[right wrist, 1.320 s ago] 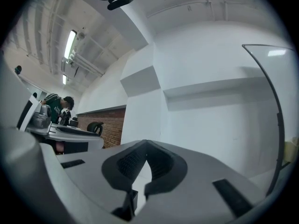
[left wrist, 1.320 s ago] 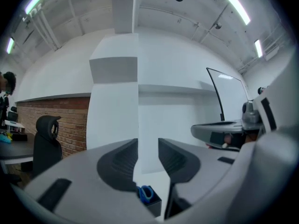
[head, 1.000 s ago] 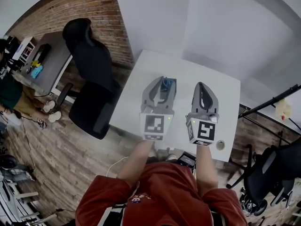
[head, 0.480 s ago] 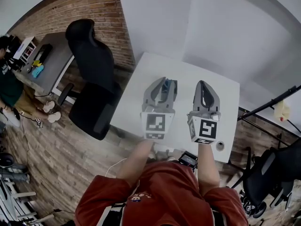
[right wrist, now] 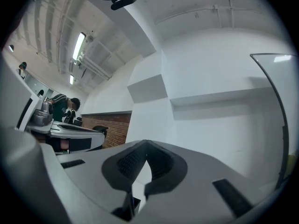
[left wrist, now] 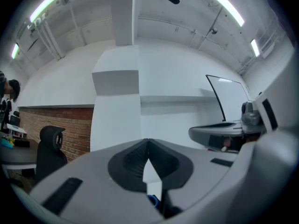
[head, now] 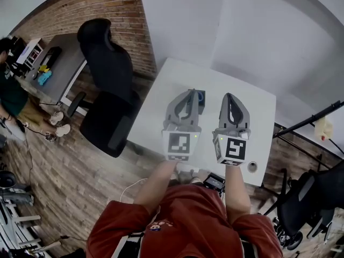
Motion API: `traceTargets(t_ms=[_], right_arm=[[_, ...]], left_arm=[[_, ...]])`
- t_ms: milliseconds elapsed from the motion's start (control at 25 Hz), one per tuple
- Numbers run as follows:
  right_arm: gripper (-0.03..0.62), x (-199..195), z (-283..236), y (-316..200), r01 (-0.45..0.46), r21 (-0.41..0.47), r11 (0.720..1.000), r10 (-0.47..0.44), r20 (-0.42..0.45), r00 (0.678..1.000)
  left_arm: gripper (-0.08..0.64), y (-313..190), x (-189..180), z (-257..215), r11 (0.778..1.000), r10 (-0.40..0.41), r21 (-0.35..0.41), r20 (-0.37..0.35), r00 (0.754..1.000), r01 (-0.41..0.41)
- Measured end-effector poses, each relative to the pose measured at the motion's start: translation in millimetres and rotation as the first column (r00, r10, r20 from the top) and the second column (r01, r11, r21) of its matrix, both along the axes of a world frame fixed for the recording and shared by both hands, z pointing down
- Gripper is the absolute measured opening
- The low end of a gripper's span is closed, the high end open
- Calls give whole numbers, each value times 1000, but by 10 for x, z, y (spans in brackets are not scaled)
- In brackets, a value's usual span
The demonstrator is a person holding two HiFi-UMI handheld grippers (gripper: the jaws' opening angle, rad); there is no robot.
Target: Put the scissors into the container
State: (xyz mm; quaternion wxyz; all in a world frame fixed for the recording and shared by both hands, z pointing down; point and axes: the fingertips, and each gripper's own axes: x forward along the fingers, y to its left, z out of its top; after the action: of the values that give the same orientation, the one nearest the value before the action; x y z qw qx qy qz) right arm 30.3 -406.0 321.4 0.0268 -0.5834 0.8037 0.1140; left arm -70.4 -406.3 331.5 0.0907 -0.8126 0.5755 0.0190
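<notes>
An office-like workroom or lab: a brick wall (head: 107, 9) and wood-plank floor (head: 70, 181), a white table (head: 252, 98), black swivel chairs (head: 107, 69), a cluttered grey desk (head: 64, 69) with a person (head: 12, 93) beside it, a black stand (head: 309, 120), and strip lights (left wrist: 46, 3) on a bare ceiling

A person in a red shirt (head: 188, 224) holds two grey grippers over a white square table (head: 161, 109). The left gripper (head: 192, 92), its jaws closing tip to tip, points beside a small dark container (head: 200, 103) with something blue (head: 200, 95) inside, too small to identify. The right gripper (head: 230, 96) hovers just beside it. A black office chair (head: 107, 85) stands left of the table, on a wooden floor (head: 70, 171).
</notes>
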Motion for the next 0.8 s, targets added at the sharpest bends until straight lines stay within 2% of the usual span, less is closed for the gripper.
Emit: traceTargets(t_ms=[240, 400, 800], right_arm=[[8, -72, 145, -25, 9, -51, 999, -10, -20, 1000], [8, -117, 135, -46, 16, -40, 999, -17, -13, 1000], [8, -143, 126, -48, 17, -31, 999, -18, -16, 1000]], left_arm=[[14, -23, -48, 113, 1000, -3, -24, 28, 1000, 3], [14, -34, -86, 140, 999, -5, -32, 27, 1000, 6], [14, -23, -126, 26, 1000, -4, 15, -11, 1000, 5]])
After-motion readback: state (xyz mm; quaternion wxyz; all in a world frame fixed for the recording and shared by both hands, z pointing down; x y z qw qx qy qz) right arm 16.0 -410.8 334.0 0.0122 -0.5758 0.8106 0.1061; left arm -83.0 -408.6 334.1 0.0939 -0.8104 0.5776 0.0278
